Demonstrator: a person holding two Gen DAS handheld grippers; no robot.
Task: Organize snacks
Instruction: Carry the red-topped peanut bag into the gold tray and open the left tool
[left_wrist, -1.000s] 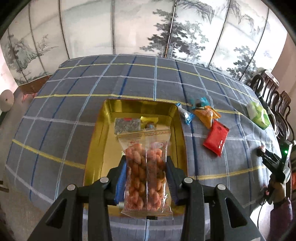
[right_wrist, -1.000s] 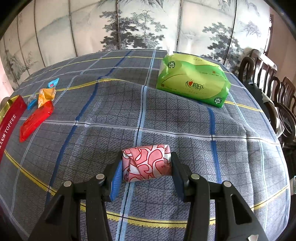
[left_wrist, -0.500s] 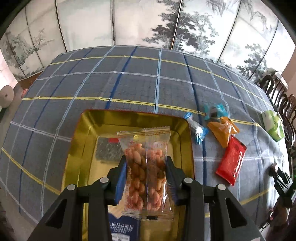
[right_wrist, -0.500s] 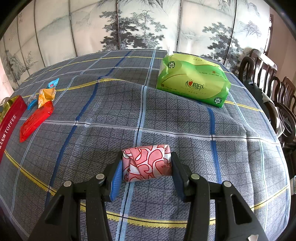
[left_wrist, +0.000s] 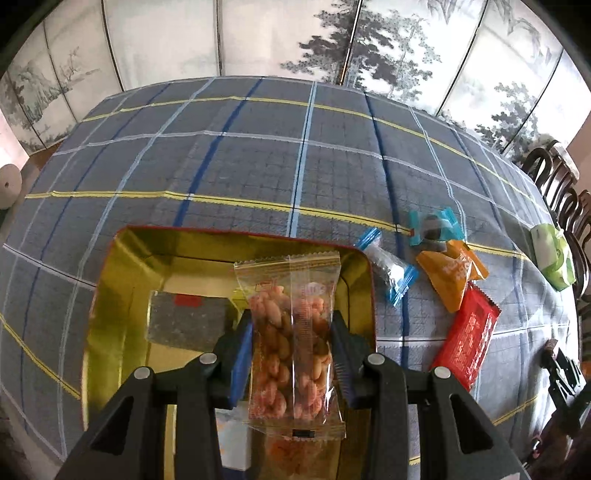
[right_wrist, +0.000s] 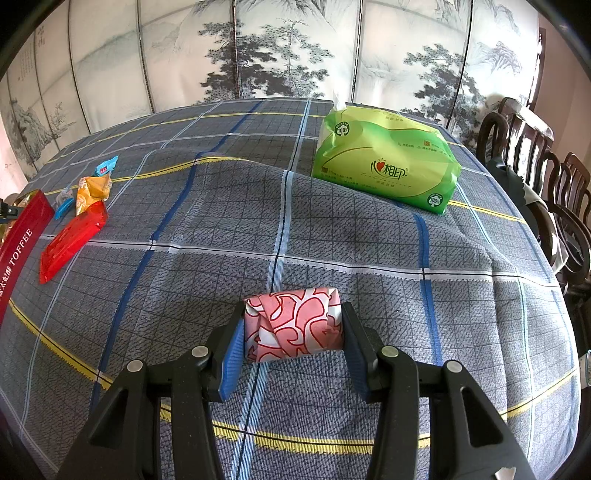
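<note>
Left wrist: left hand-held gripper (left_wrist: 291, 363) pinching a clear peanut bag (left_wrist: 293, 343), print unreadable, held above the gold tin (left_wrist: 110, 280). Right of the tin on the counter (left_wrist: 258, 155): blue candies (left_wrist: 391, 271), orange pack (left_wrist: 452, 273), red pack (left_wrist: 467, 341).

Right wrist: right hand-held gripper (right_wrist: 293, 341) clamped on a pink-and-white wrapped sweet (right_wrist: 293, 328), low over the counter. Far left, "TOFFEE" on the red tin side (right_wrist: 22, 240). Beyond the sweet, green tissue pack (right_wrist: 384, 162), "100%" badges.

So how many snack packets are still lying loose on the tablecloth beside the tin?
4, all right of the gold tin: a clear blue-ended candy, a blue wrapper beyond it, an orange packet, and a red packet nearest. Others may be out of view.
</note>
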